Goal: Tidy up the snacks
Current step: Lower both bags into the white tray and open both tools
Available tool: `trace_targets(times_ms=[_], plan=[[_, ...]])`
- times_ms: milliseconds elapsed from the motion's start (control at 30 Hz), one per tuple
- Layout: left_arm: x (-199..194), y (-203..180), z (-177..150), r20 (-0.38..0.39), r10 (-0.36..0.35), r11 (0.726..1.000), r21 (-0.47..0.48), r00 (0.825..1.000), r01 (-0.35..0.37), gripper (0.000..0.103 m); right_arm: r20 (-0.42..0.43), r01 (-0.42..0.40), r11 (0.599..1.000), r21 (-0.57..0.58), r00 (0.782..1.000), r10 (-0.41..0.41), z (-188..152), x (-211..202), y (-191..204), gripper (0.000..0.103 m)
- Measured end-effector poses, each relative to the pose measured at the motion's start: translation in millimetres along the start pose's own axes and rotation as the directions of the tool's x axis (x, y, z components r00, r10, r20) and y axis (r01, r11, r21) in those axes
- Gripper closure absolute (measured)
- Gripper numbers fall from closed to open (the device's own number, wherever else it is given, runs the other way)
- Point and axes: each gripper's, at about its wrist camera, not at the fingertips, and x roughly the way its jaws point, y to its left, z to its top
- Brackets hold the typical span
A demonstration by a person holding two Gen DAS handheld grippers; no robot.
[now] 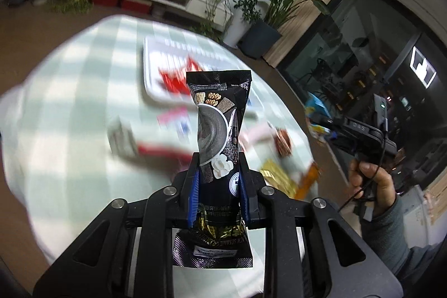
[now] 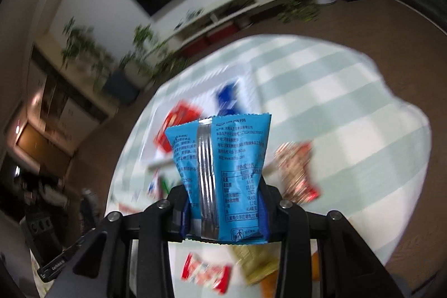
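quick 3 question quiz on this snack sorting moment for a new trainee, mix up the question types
1. True or false: the left gripper is shut on a black sesame packet.
2. What does the right gripper hold? A) a red candy bar B) a blue packet C) nothing
3. Fill in: a white tray on the checked ______ already holds a red packet.

Key
1. True: both blue-padded fingers press its sides.
2. B: it is clamped with the printed back seam facing the camera.
3. Tablecloth.
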Motion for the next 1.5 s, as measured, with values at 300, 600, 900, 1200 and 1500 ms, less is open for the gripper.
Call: trace_targets(times_ms=[300,600,900,1200,1500], plan=[[37,8,121,-0.014,0.125,0.987,0.107,0.992,-0.122,0.082,0.110,-0.025,0.994,-0.106,0.993,0.037,71,7,29,0.064],[146,22,181,-0.151,0.251,0.958,0.181,0.956,-0.222,0.082,-0.045,-0.034,0.958,-0.286,0.999,0.022,94,117,101,0.064],[214,37,167,-0.214,0.283,0.948,0.208,0.935,-0.239,0.082,-0.139,0.048,0.945,-0.323,0.985,-0.097,73,194,89,0.064],[242,41,156,-0.224,0.311,0.939,0.225,0.924,-0.262,0.079,-0.155,0.097,0.931,-0.353,0.975,-0.161,64,224,82,0.061],[235,37,156,-0.217,0.316,0.936,0.232,0.924,-0.266,0.078,-0.149,0.116,0.933,-0.339,0.973,-0.176,61,227,75,0.046]])
